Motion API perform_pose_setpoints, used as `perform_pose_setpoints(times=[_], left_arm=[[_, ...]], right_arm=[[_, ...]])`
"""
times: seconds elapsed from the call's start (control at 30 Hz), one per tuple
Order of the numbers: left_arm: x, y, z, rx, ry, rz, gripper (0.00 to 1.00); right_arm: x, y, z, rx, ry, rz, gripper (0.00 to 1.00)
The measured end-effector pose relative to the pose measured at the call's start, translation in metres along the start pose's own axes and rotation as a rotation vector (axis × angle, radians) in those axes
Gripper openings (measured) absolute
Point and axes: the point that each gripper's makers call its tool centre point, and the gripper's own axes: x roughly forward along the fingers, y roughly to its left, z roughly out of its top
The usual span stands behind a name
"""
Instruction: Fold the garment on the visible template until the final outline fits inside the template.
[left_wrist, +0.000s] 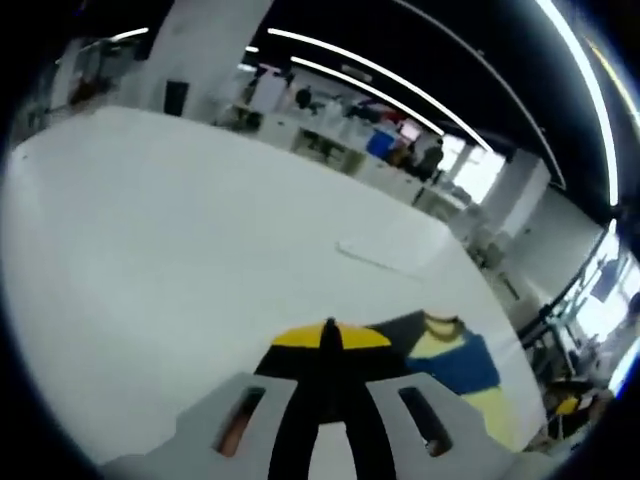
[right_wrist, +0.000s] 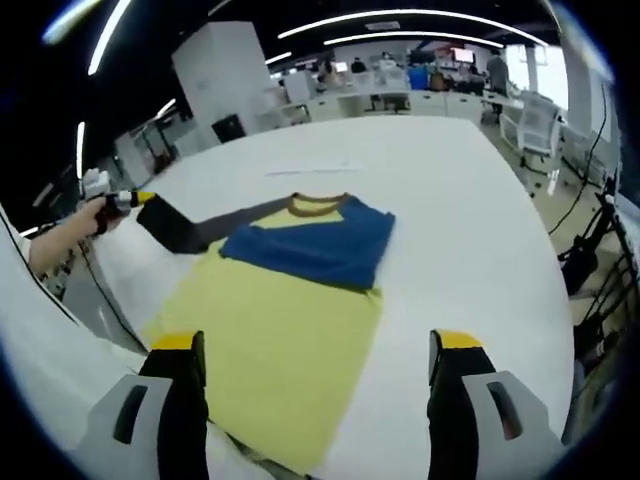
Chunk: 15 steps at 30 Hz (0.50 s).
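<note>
Soft, limp shirt (right_wrist: 290, 310): L gripper (right_wrist: 135, 199) pinches dark sleeve at 9 o'clock; R gripper (right_wrist: 315, 370) spread; we'd grab hem.

Bare white table (right_wrist: 470, 230) lies right of the garment (right_wrist: 290, 300). Its left side is blocked by the left gripper (right_wrist: 125, 200), closed on a dark sleeve (right_wrist: 185, 228).

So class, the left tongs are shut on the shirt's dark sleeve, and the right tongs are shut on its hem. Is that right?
Not quite. The left tongs are shut on the dark sleeve of the shirt, but the right tongs are open, their jaws standing apart above the yellow hem without gripping it. The right gripper view shows this.
</note>
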Motion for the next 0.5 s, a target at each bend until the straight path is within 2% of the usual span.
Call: perform_pose_setpoints(times=[0.27, 0.33, 0.5], left_arm=[[-0.002, -0.040, 0.003, 0.014, -0.009, -0.048, 0.00], [-0.005, -0.055, 0.002, 0.009, -0.013, -0.063, 0.00], [-0.008, -0.081, -0.004, 0.017, -0.009, -0.088, 0.00]], right_arm=[[-0.011, -0.006, -0.003, -0.005, -0.017, -0.001, 0.92], [-0.014, -0.009, -0.007, -0.002, -0.016, -0.003, 0.92], [-0.021, -0.010, -0.012, 0.003, -0.022, -0.002, 0.92]])
